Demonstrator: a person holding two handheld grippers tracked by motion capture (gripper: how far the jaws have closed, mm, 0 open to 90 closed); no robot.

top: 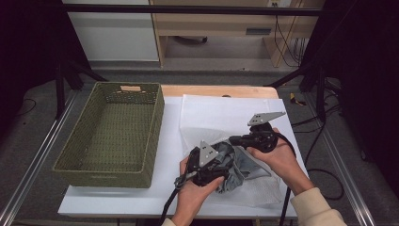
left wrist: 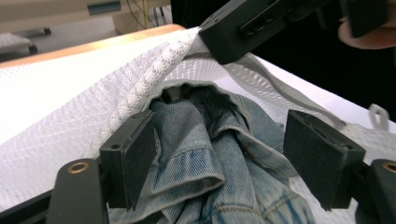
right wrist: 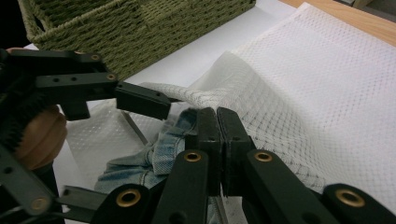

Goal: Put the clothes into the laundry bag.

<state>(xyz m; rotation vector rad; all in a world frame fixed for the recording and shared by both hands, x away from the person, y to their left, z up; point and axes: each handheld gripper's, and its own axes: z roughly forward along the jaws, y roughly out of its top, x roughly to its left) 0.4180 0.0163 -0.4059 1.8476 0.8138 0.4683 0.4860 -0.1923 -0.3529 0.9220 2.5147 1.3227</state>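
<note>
A bundle of blue denim [top: 241, 165] lies at the mouth of a white mesh bag [top: 211, 117] on the table. My right gripper [top: 234, 140] is shut on the bag's edge and holds it lifted, so the mouth gapes over the denim [right wrist: 159, 149]. In the right gripper view its jaws [right wrist: 217, 135] are pressed together on the mesh [right wrist: 303, 93]. My left gripper [left wrist: 224, 158] stands open astride the denim [left wrist: 210, 191]. One pad [left wrist: 133, 158] rests against the cloth and the other [left wrist: 322, 154] stands off it. The raised mesh edge [left wrist: 140, 88] arches above.
A green woven basket [top: 113, 132] stands empty at the left of the white table top [top: 117, 202], close to the bag. Cables trail from both grippers toward the front edge. Dark frame legs flank the table.
</note>
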